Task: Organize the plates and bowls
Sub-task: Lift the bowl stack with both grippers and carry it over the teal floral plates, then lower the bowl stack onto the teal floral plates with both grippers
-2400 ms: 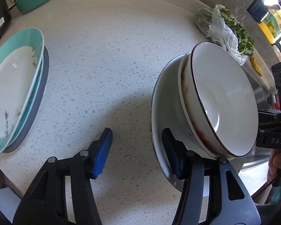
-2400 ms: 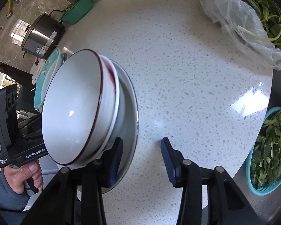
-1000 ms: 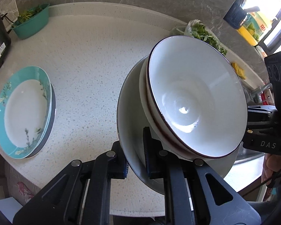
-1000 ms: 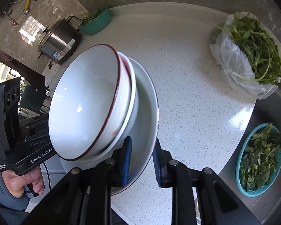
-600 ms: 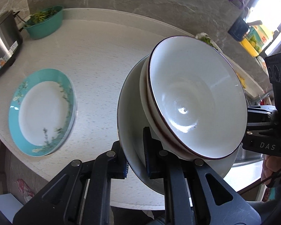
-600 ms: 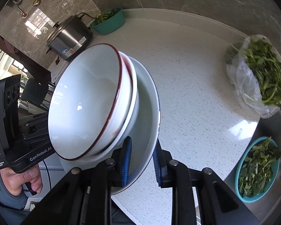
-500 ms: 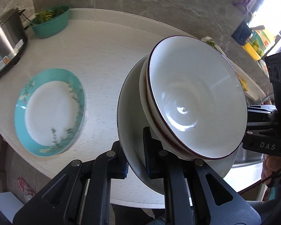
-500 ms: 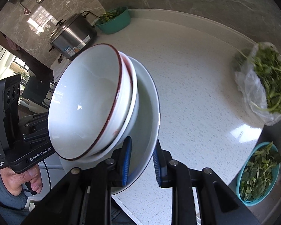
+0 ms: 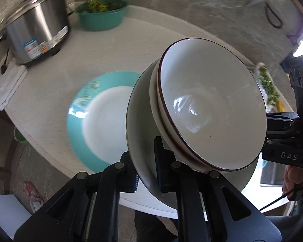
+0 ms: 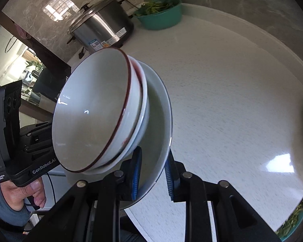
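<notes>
A white plate [image 9: 141, 133] carries two nested white bowls with dark red rims [image 9: 210, 104] and is held in the air above the counter. My left gripper [image 9: 146, 163] is shut on the plate's near rim. My right gripper [image 10: 152, 173] is shut on the opposite rim of the same plate [image 10: 159, 125], with the bowls [image 10: 95, 113] to its left. A teal-rimmed plate stack [image 9: 95, 119] lies on the white counter [image 9: 115, 46], below and left of the held plate in the left wrist view.
A steel cooker [image 9: 34, 30] and a teal bowl of greens [image 9: 101, 14] stand at the counter's far side; both also show in the right wrist view, the cooker [image 10: 101, 26] and the bowl [image 10: 161, 14]. A folded white cloth [image 9: 8, 86] lies by the cooker.
Both grippers closed on the plate's rim and lifted it with the bowls. The load has swung left, bringing the teal plate stack and the cooker closer.
</notes>
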